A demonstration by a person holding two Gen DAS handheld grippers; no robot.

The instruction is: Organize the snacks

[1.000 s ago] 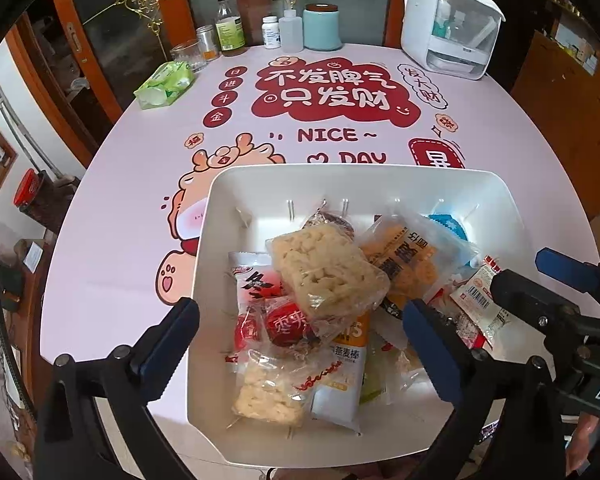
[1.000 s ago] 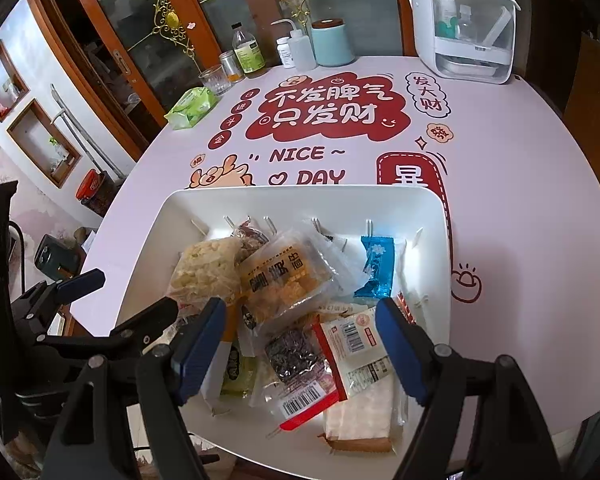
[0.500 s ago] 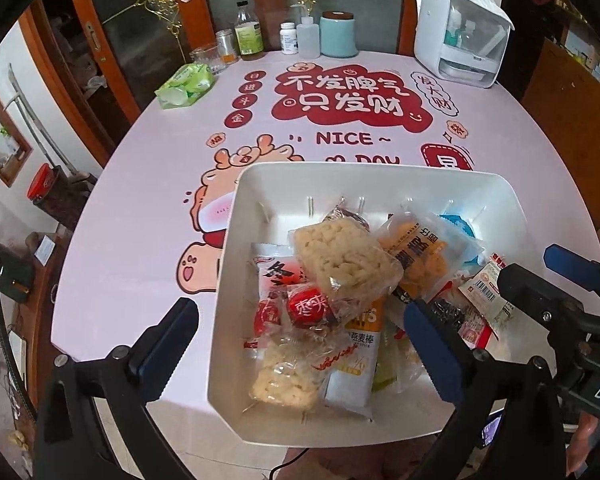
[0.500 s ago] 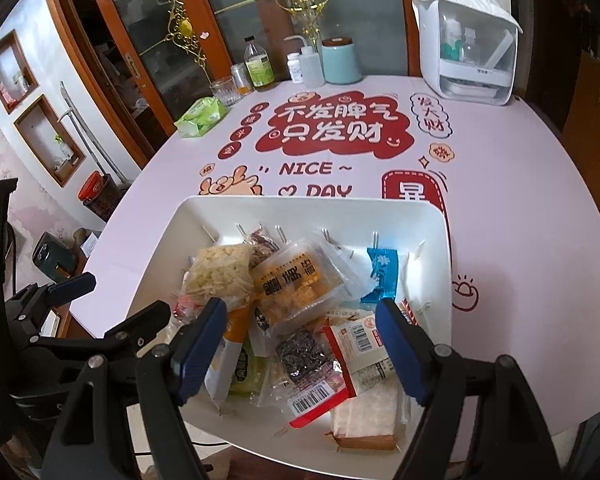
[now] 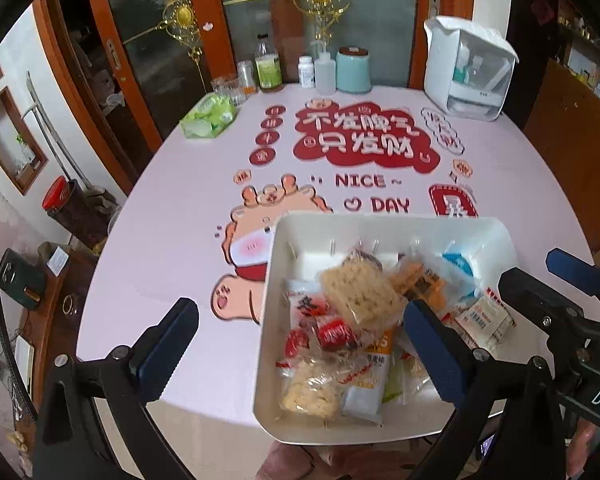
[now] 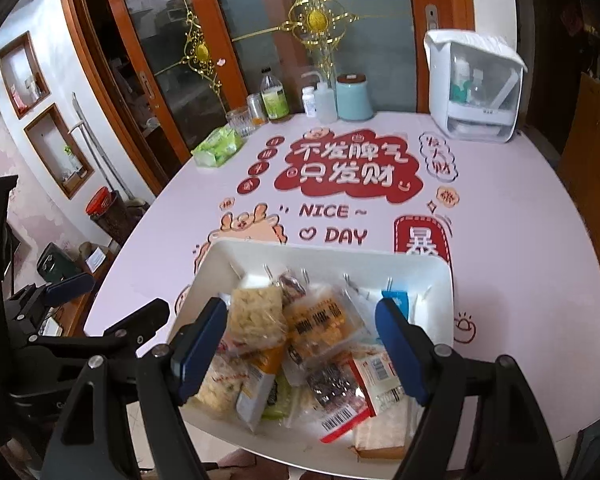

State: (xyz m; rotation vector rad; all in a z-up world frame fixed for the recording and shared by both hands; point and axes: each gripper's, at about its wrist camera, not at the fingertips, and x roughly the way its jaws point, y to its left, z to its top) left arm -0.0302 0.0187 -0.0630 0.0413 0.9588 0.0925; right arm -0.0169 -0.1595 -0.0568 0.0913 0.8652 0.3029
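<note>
Left wrist view: left gripper (image 5: 300,354) has its fingers spread wide and empty, straddling the left wall of the white bin (image 5: 396,224), which sits at the near edge of the pink worktop (image 5: 172,216) filled with wrapped snacks (image 5: 360,296). Right wrist view: right gripper (image 6: 302,354) is likewise spread wide, gripping nothing, above the snacks.

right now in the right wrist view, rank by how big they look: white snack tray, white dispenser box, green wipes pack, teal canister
1. white snack tray, though it lies nearest the camera
2. white dispenser box
3 and 4. green wipes pack and teal canister look alike; I would not rank them.
</note>
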